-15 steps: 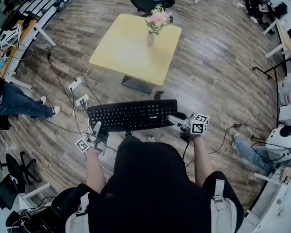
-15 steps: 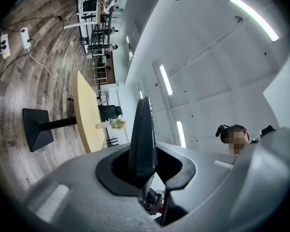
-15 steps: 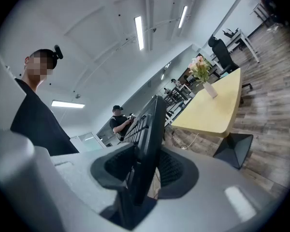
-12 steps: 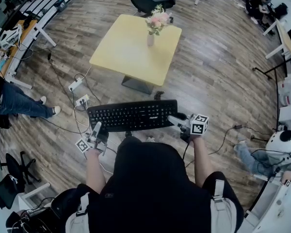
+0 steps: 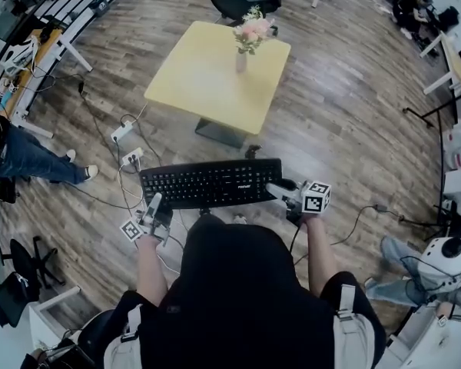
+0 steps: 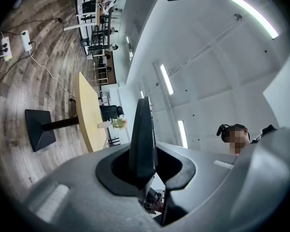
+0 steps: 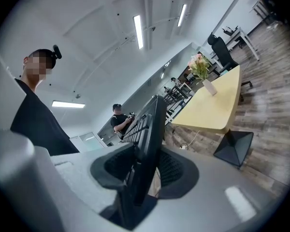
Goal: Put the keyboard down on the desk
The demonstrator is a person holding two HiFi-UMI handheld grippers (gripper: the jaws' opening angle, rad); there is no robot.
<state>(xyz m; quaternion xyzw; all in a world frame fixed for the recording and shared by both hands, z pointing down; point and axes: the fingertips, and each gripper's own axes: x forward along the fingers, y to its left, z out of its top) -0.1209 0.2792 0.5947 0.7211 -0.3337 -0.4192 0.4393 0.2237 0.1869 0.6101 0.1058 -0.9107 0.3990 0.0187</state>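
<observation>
Keyboard point(image 6: 142, 134) edge-on in left gripper view, keys unseen; person in jeans point(image 5: 27, 164) cropped at head view's left edge.

The person in white headgear point(image 5: 448, 254) at lower right is now farther down the head view, legs point(image 5: 396, 258) following; the yellow worktop point(image 5: 207, 75) sits slightly higher.

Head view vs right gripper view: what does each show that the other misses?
Only the head view: the whole keyboard held level in the air short of the table, the left gripper at its left end, the right gripper at its right end, and that gripper's marker cube.
Only the right gripper view: its jaws shut on the keyboard's edge, ceiling lights, and a person standing far off.
Both: the keyboard, the yellow table and the flower vase on it.
</observation>
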